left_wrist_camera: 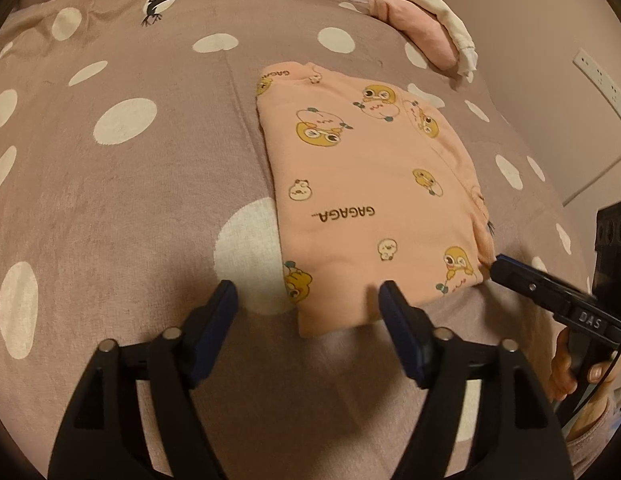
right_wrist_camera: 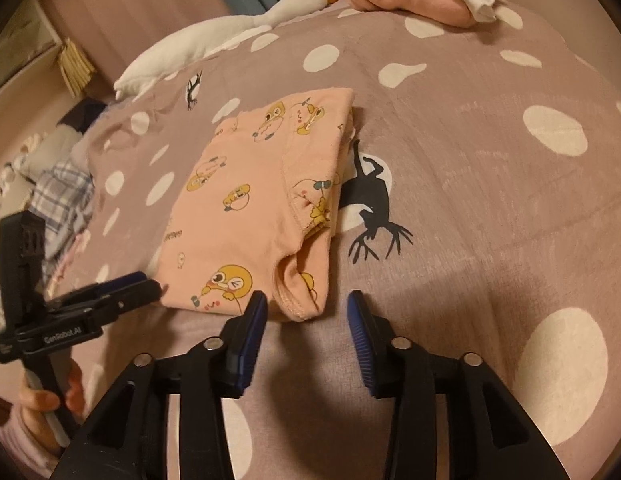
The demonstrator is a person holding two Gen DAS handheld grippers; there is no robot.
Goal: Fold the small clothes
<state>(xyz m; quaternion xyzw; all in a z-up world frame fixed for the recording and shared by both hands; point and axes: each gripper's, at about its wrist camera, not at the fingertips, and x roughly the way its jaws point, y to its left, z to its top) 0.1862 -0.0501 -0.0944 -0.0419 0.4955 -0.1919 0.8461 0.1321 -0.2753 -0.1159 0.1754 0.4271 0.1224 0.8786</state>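
A small peach garment (left_wrist_camera: 370,184) printed with cartoon ducks and "GAGAGA" lies folded into a rectangle on the bedspread; it also shows in the right wrist view (right_wrist_camera: 262,204). My left gripper (left_wrist_camera: 308,304) is open and empty, just in front of the garment's near edge. My right gripper (right_wrist_camera: 306,312) is open and empty at the garment's near right corner. The right gripper shows in the left wrist view (left_wrist_camera: 498,266) by that corner. The left gripper shows in the right wrist view (right_wrist_camera: 150,286) at the garment's left edge.
The bed is covered by a mauve bedspread (left_wrist_camera: 122,200) with white spots and black deer prints (right_wrist_camera: 370,208). A folded pink and white pile (left_wrist_camera: 426,28) lies at the far edge. A white goose plush (right_wrist_camera: 214,36) lies at the back. A wall socket strip (left_wrist_camera: 598,80) is at right.
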